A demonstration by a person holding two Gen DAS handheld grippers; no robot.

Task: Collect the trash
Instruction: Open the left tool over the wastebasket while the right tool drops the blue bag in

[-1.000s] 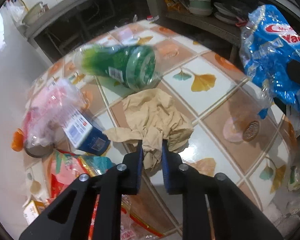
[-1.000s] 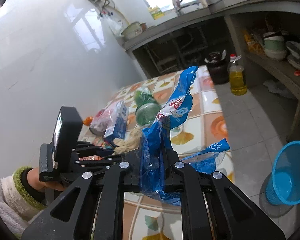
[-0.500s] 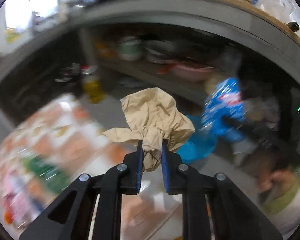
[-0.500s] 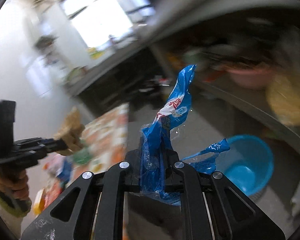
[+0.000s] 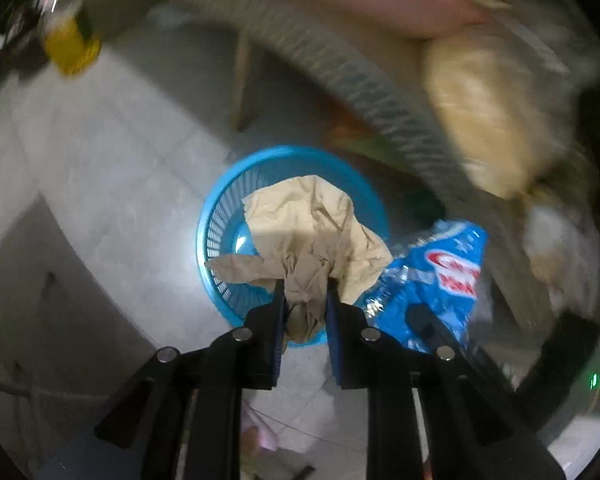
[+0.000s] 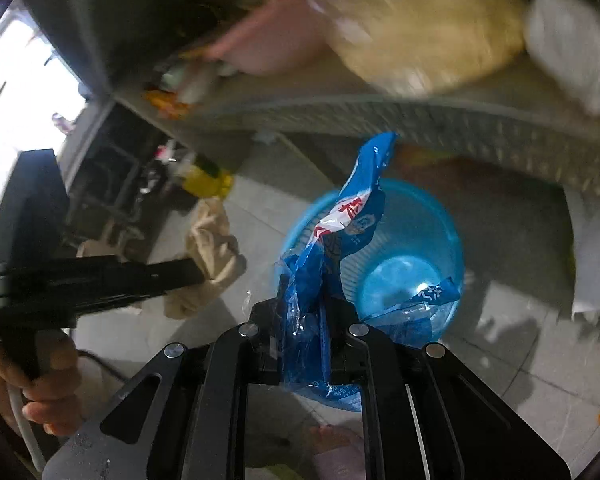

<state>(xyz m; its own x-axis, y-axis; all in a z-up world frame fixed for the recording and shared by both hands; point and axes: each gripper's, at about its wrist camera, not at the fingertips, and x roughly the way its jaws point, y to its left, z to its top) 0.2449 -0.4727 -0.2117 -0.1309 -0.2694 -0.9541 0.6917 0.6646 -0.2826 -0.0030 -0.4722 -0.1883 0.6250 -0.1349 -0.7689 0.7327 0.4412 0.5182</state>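
A: Where is the trash relative to each pair of tongs?

B: The left tongs (image 5: 305,294) hold a crumpled tan paper napkin (image 5: 312,232) between their blue pads, the jaws just easing apart with the paper still pinched there. It hangs directly over the round blue plastic mesh basket (image 5: 220,220). The right tongs (image 6: 305,312) are clamped narrow on a crinkled blue plastic snack wrapper (image 6: 340,240), which stands up from the jaws and also sits above the basket in the right wrist view.

A: Anything in the basket?

B: Its blue bottom shows bare in the right wrist view; I see nothing inside.

A: And the two tools together?

B: Near each other. From the left wrist the wrapper appears just right of the napkin; from the right wrist a hand (image 6: 32,380) grips the left tool's handle at the lower left.

A: The room?

B: The basket stands on a grey tiled floor (image 5: 100,160), beside a low woven shelf (image 6: 420,120) carrying blurred bags. A bottle of yellow liquid (image 5: 70,44) stands on the floor farther off.
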